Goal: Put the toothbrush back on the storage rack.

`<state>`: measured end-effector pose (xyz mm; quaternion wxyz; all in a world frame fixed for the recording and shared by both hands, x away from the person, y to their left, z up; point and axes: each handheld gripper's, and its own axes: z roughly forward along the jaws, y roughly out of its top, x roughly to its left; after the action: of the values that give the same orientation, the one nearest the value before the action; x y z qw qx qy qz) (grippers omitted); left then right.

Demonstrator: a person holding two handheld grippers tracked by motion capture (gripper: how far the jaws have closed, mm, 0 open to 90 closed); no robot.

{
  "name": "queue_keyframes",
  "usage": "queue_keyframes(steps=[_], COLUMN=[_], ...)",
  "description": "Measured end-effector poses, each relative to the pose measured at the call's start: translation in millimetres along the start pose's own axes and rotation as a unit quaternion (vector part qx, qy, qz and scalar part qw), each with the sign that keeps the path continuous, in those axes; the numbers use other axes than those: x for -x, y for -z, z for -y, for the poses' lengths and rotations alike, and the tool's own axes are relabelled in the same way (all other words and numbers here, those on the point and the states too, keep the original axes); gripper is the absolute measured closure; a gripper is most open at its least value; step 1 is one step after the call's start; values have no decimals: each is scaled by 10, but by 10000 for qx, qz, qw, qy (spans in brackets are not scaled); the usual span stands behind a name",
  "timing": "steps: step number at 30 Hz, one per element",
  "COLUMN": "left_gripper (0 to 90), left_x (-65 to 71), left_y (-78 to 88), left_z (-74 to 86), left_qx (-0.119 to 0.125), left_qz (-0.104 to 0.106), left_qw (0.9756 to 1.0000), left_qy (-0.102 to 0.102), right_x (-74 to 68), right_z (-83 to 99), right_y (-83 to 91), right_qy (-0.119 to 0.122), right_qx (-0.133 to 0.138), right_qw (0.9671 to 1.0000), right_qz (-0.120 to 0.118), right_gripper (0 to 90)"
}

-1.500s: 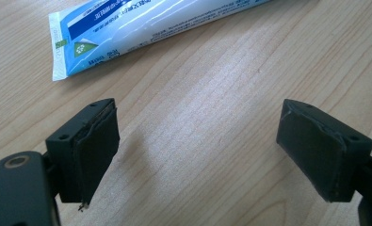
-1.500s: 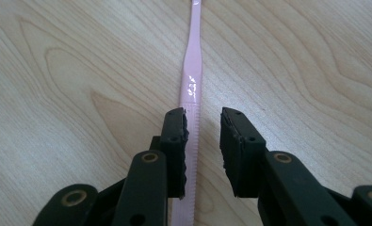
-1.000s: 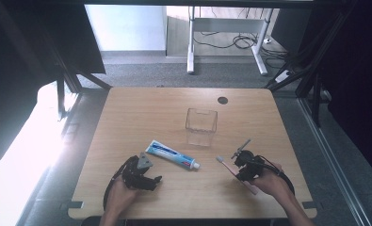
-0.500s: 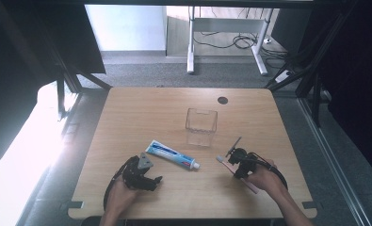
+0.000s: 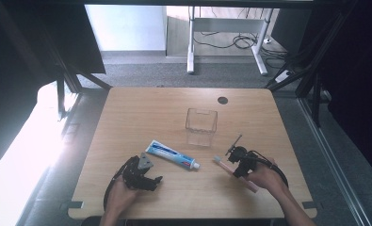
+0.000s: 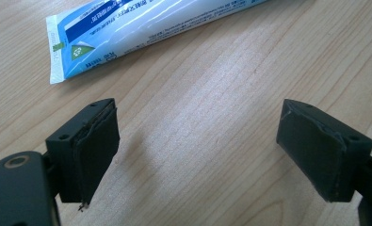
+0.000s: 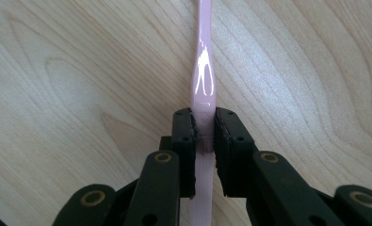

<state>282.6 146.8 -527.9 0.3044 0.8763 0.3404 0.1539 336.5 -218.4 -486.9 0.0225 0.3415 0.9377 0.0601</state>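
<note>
A pink toothbrush (image 5: 221, 163) lies on the wooden table (image 5: 141, 108) at the front right. My right gripper (image 5: 240, 165) has just been closing on its handle. In the right gripper view the toothbrush (image 7: 204, 70) runs straight ahead from the right gripper (image 7: 204, 129), and both pads press its sides. A blue and white toothpaste tube (image 5: 172, 155) lies near the table's middle front. My left gripper (image 5: 150, 177) rests just below the tube's flat end. In the left gripper view the left gripper (image 6: 198, 141) stands wide open over bare wood, short of the tube (image 6: 141, 28).
A clear square plastic container (image 5: 201, 123) stands upright behind the tube and the toothbrush, near the table's centre. A dark round cable hole (image 5: 222, 100) sits at the back. Black frames and another desk's legs stand beyond the far edge.
The right gripper has shifted slightly left along the toothbrush and settled onto it. The left hand and the tube have kept still.
</note>
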Motion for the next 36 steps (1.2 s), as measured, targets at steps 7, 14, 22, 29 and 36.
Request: queue_keyframes(steps=[7, 14, 22, 29, 36], left_gripper=[141, 141, 141, 137, 130], left_x=[3, 6, 4, 2, -16], left_y=[2, 3, 5, -2, 26], left_z=[-1, -3, -2, -1, 1], left_qx=[-2, 15, 50, 57, 231], left_qz=[-13, -25, -16, 4, 52], left_qw=[10000, 10000, 10000, 10000, 9997], left_qy=[-2, -23, -4, 27, 93], right_x=[11, 28, 43, 51, 74], right_z=[-1, 2, 3, -4, -17], right_y=[110, 221, 350, 482, 621], right_qy=[36, 28, -2, 30, 14], right_qx=[226, 471, 696, 922, 1127], right_qw=[9997, 9988, 9975, 9955, 9935], right_qz=[-71, -102, -136, -193, -153], right_gripper=[793, 793, 794, 794, 794])
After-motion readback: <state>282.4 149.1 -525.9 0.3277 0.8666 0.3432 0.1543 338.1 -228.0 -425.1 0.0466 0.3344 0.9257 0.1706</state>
